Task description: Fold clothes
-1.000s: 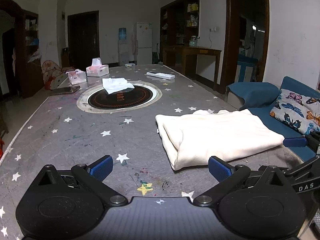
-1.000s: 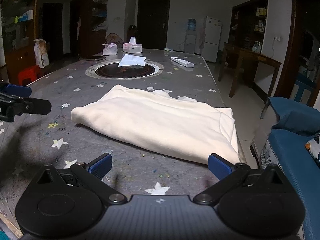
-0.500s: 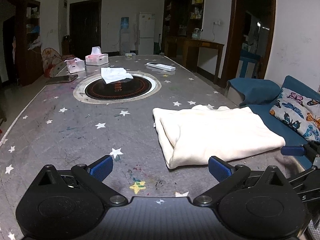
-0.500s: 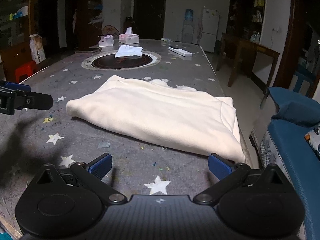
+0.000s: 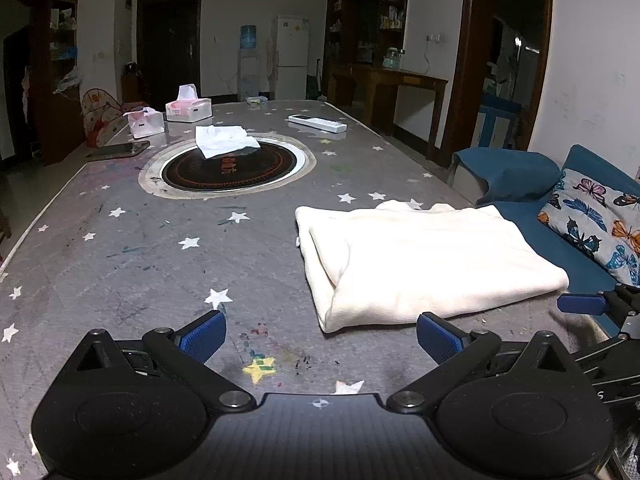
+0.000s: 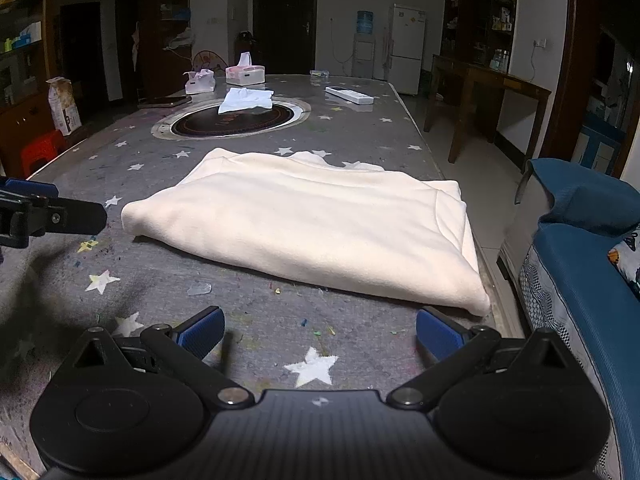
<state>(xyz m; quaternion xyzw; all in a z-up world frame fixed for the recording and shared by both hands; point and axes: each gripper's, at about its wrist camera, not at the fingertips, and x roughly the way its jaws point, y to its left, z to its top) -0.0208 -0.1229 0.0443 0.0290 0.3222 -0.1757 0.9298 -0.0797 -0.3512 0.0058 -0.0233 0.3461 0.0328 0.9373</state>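
Lying folded on the grey star-patterned tabletop (image 5: 120,264) is one cream garment (image 5: 420,264), nearer than the round black hotplate (image 5: 228,166). Two grippers, left gripper (image 5: 320,334) and right gripper (image 6: 318,332), hover short of it, jaws spread, empty. Beyond the hotplate: two tissue boxes (image 5: 188,109), one remote (image 5: 317,123). Only the left view shows the butterfly cushion (image 5: 596,220); only the right, a red stool (image 6: 42,150).

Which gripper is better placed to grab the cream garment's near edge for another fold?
Probably right gripper: the cream garment lies centred ahead of its open fingers. For the left gripper, also open, it lies off to the right.
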